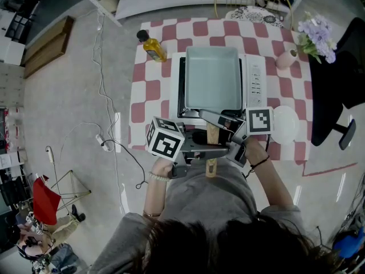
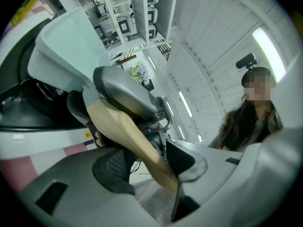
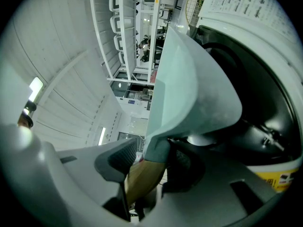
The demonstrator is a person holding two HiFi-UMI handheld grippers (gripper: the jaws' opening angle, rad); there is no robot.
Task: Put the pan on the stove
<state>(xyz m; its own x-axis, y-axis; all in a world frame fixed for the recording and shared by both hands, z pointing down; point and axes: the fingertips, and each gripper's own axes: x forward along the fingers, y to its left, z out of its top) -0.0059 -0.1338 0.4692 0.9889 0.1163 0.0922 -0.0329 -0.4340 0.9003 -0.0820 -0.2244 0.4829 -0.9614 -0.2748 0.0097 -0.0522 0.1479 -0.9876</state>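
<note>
- My left gripper (image 2: 149,163) is pinching the pan's wooden handle (image 1: 211,167) toward its free end.
- My right gripper (image 3: 149,167) is clamping the same handle close to the pan body.
- The pale green pan (image 1: 212,76) is sitting on the stove (image 1: 255,79), which is standing on the checked counter (image 1: 154,90) near an oil bottle (image 1: 153,47).

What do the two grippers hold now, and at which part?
Both hold the pan by its wooden handle: the right gripper near the body, the left gripper nearer the free end.
</note>
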